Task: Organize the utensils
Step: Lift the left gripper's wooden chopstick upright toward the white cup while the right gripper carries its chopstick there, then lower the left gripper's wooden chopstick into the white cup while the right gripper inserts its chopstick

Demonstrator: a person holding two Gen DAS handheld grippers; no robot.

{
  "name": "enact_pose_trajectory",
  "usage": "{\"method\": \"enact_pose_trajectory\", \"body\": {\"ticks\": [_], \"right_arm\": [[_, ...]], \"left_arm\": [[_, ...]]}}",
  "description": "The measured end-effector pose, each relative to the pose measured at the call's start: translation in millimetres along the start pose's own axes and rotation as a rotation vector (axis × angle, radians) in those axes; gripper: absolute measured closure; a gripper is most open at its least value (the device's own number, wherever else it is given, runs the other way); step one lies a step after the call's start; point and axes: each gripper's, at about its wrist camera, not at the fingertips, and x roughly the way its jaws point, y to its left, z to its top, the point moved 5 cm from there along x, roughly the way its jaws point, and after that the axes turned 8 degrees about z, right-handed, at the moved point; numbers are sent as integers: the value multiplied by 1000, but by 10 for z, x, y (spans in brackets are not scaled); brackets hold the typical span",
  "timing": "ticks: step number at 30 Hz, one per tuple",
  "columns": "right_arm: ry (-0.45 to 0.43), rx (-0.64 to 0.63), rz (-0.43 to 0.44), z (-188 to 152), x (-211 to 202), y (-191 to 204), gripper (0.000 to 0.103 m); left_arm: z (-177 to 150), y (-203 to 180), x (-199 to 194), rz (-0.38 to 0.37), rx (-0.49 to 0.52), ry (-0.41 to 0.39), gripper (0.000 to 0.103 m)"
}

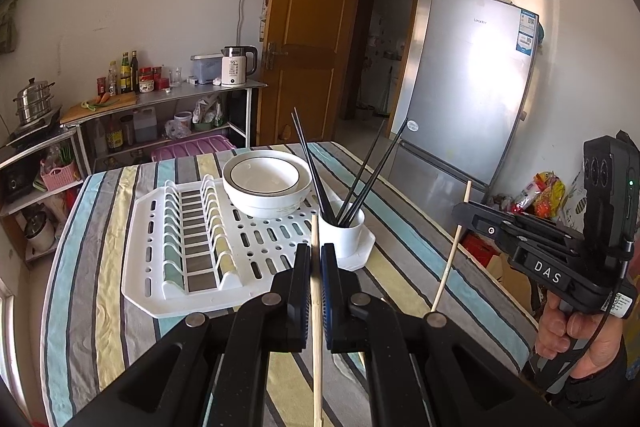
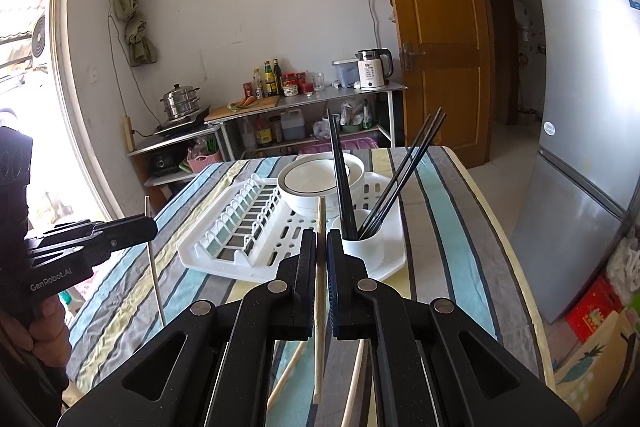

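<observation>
Item 1. Left hand-held gripper [image 1: 316, 259]: black, two-fingered, jaws closed on a pale wooden chopstick [image 1: 317, 307]. The stick stands roughly upright between the pads, its top clear above the fingertips and its lower length running down out of the left wrist view. Seen from the right wrist camera it is raised above the desk [image 2: 460, 227], which is draped in a blue, grey and yellow striped cloth.

Item 2. Right hand-held gripper [image 2: 321, 251]: same pattern, jaws closed on a second pale wooden chopstick [image 2: 319, 307], likewise near upright and off the cloth.

Item 3. White cylindrical utensil cup [image 1: 346, 233]: stands on the right corner of the white perforated plastic drying rack [image 1: 160, 267], just beyond both grippers. It already holds several black chopsticks [image 1: 360, 179], leaning out in two bunches.

Item 4. Stacked white ceramic bowls with a dark rim line [image 1: 266, 183]: on the rack behind the cup, beside the empty plate slots.

Item 5. Loose wooden chopsticks [image 2: 286, 375]: at least two lying on the cloth beneath the right gripper, not yet collected.

Step in hand, by judgement: carrying one wooden chopstick in each gripper toward the cup.

Next move calls for: bringing each stick's lower tip over the cup mouth, threading it down between the splayed black chopsticks without knocking them, then letting go; one gripper at a time seems prudent, the mouth being narrow. The loose sticks would follow.
</observation>
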Motion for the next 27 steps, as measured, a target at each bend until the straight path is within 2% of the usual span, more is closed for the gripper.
{"method": "enact_pose_trajectory", "body": {"ticks": [16,27], "right_arm": [[-59,23,-10,460,279,-337,98],[-106,21,-11,842,481,-512,98]], "left_arm": [[787,-244,705,-40,12,-11,98],[1341,-323,1094,-43,-4,-56,98]]}}
